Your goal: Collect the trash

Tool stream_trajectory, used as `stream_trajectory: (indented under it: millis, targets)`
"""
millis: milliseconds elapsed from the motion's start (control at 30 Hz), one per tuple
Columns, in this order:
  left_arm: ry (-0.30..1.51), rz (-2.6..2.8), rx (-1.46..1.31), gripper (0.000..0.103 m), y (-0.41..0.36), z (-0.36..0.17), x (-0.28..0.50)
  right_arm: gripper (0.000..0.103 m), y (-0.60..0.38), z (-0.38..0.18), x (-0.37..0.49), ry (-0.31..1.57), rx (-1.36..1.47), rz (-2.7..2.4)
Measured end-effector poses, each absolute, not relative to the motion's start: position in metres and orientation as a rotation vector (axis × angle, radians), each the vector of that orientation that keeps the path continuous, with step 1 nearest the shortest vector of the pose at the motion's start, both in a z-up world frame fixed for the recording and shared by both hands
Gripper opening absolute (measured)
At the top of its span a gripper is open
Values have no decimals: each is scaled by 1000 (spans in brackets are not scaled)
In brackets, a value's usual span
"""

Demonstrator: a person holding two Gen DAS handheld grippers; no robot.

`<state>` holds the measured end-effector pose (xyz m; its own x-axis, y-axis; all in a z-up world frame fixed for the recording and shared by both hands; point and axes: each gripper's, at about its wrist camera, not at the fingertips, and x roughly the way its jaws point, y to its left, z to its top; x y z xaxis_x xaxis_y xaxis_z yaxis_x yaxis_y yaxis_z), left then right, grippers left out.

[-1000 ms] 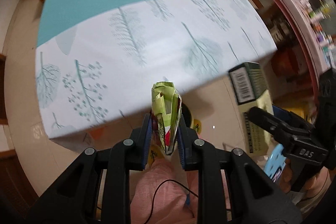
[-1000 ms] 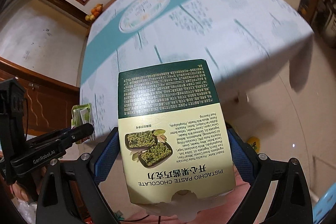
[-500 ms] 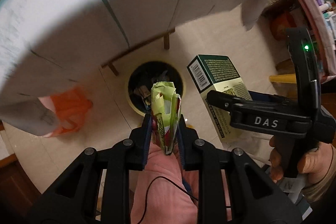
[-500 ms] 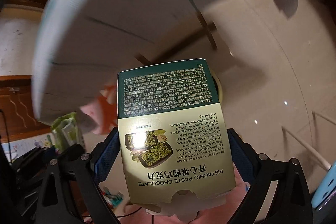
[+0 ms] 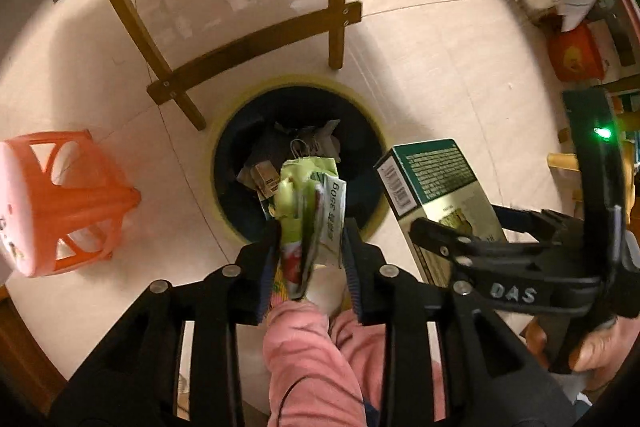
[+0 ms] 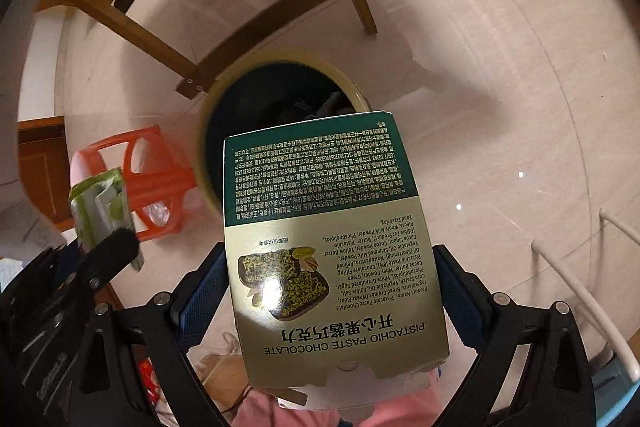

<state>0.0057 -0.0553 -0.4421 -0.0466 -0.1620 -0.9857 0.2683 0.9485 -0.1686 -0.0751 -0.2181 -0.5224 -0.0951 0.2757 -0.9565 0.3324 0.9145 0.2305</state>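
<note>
— Trash bin [image 5: 224,131]: where's it sitting?
— On the floor, right below my left hand-held gripper [image 5: 310,251]. Its jaws have just been easing apart, the green wrapper [image 5: 310,203] between them.
— The right one?
— My right hand-held gripper [image 6: 332,291] grips the chocolate box [image 6: 320,211].

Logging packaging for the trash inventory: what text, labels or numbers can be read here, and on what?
"PISTACHIO PASTE CHOCOLATE", upside down in the right wrist view, on the box in the right gripper.
"350g" on the green wrapper between the left gripper fingers.
"DAS" on the right gripper's body, left wrist view.
Box ingredient list: partly legible, mostly too small.
Barcode digits: unreadable.
</note>
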Motion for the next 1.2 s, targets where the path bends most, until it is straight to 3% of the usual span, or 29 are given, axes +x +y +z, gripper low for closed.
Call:
stream_trajectory:
  millis: [167,267,333,633,1200]
  targets:
    - [1612,-321,87,41,-51,-485,16,97,-214,-546,-79,1689,482,-55]
    - [1599,-292,97,60,-43,-493,18,97,-216,-552,-78,1704,501,-63]
    - [1590,-287,90,82,-36,-495,21,97,-220,-555,-71,1706,510,-65]
    - [1547,-249,115,83,-9,-469,12,98,-209,-568,-36,1714,532,-37]
    - [1418,-216,191,83,8,-398,2,102,-180,-527,4,1590,596,20]
